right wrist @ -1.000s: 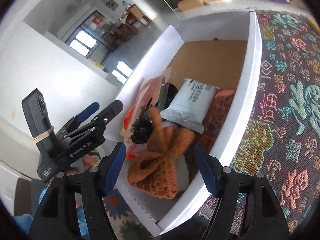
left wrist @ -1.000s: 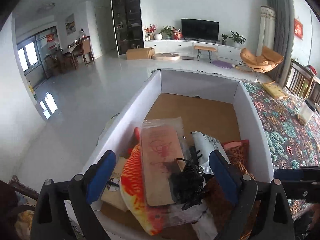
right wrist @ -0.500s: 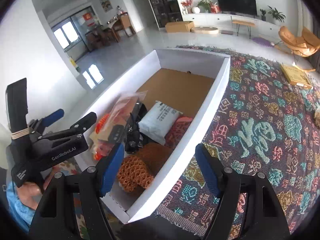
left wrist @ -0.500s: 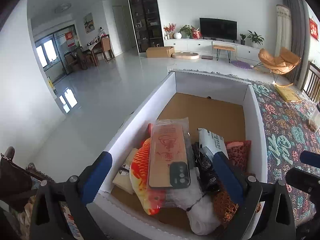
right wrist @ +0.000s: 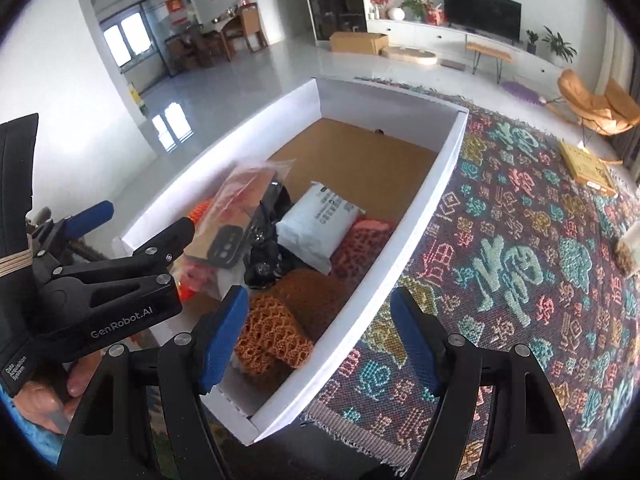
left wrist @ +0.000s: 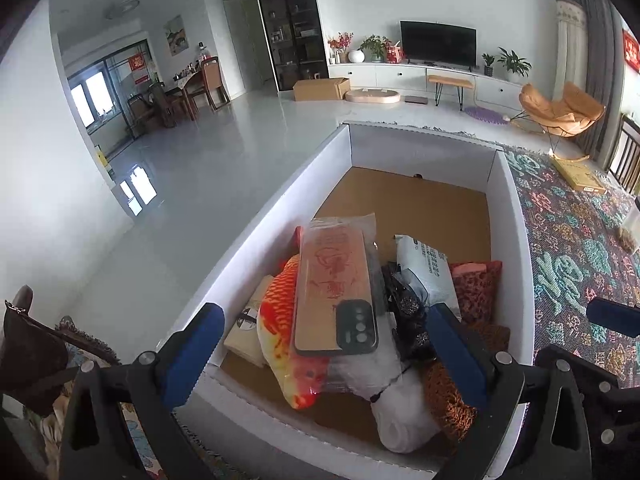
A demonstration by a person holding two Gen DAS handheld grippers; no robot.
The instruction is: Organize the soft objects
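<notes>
One white box (left wrist: 256, 236) with a brown cardboard floor sits on the floor, its right wall along the edge of a patterned rug (right wrist: 520, 240). The soft things are all heaped at its near end: one orange fish toy (left wrist: 280, 312), one clear bag holding a phone case (left wrist: 336, 292), one white padded packet (left wrist: 428, 268), one red patterned pouch (left wrist: 476, 284), one orange knitted piece (right wrist: 276, 320), one black tangled item (left wrist: 408, 316), one white wrapped bundle (left wrist: 396, 412) and one flat tan packet (left wrist: 248, 332) against the left wall. The far half of the box is bare cardboard, with free room there.

The left gripper (left wrist: 320, 352) hangs over the near end with its jaws spread wide and nothing between the pads. The right gripper (right wrist: 316, 340) stands above the box's right wall, jaws well apart and gripping nothing; one finger is over the knitted piece, the other over the rug. A hand (right wrist: 48, 396) holds the left gripper's handle, and that gripper lies close beside the right one at the box's near left corner.

On the rug beyond lies one flat yellow box (right wrist: 586, 168), well apart
</notes>
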